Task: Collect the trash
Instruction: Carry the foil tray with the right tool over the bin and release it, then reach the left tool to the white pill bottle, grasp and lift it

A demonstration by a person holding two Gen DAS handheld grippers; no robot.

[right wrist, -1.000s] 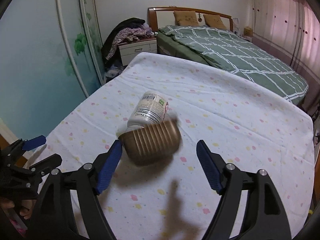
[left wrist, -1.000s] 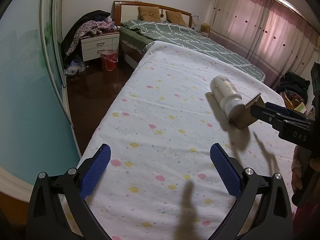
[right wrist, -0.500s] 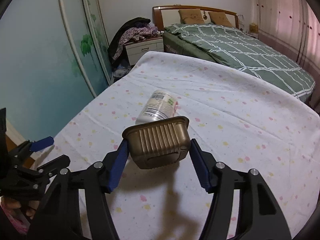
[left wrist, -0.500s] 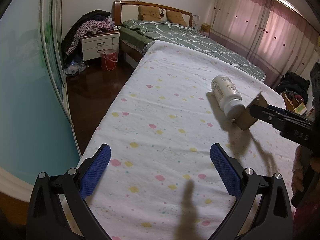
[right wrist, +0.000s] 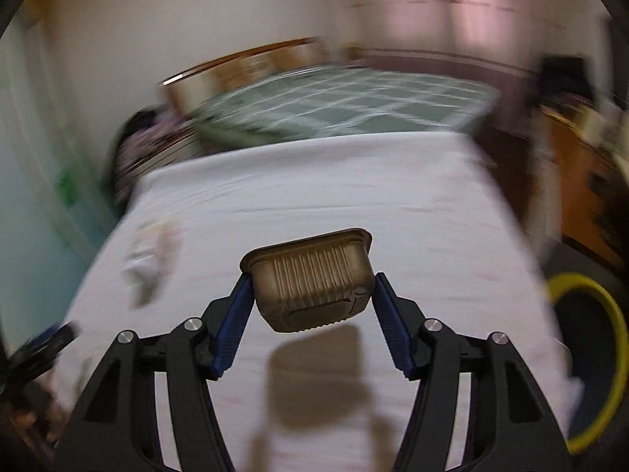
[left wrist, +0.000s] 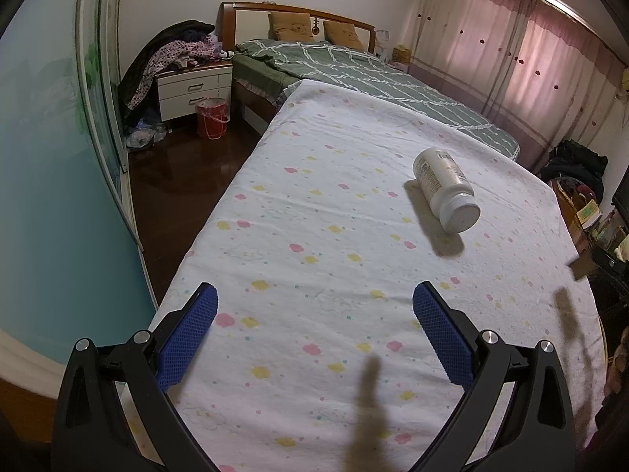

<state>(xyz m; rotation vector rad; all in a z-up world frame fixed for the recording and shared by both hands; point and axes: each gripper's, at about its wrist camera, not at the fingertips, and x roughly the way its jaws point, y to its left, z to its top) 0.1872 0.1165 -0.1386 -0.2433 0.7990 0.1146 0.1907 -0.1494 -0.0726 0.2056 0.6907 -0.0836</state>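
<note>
My right gripper (right wrist: 310, 295) is shut on a brown ribbed plastic tray (right wrist: 310, 281), held lifted above the spotted white sheet (right wrist: 314, 181); its shadow falls on the sheet below. A white pill bottle (left wrist: 446, 188) lies on its side on the sheet (left wrist: 314, 216), blurred at the left in the right wrist view (right wrist: 151, 259). My left gripper (left wrist: 314, 322) hovers open over the near end of the sheet, nothing between its blue pads. A corner of the brown tray (left wrist: 582, 265) shows at the right edge of the left wrist view.
A dark bin with a yellow rim (right wrist: 589, 354) stands at the sheet's right side. Beyond lie a green-quilted bed (left wrist: 354, 70), a white nightstand (left wrist: 192, 88) piled with clothes, a red bucket (left wrist: 212, 118) and dark floor (left wrist: 177, 181) on the left.
The right gripper closed on the brown tray, lifted it and swung it right, away from the bottle; it has almost left the left wrist view. The left gripper stayed put.
</note>
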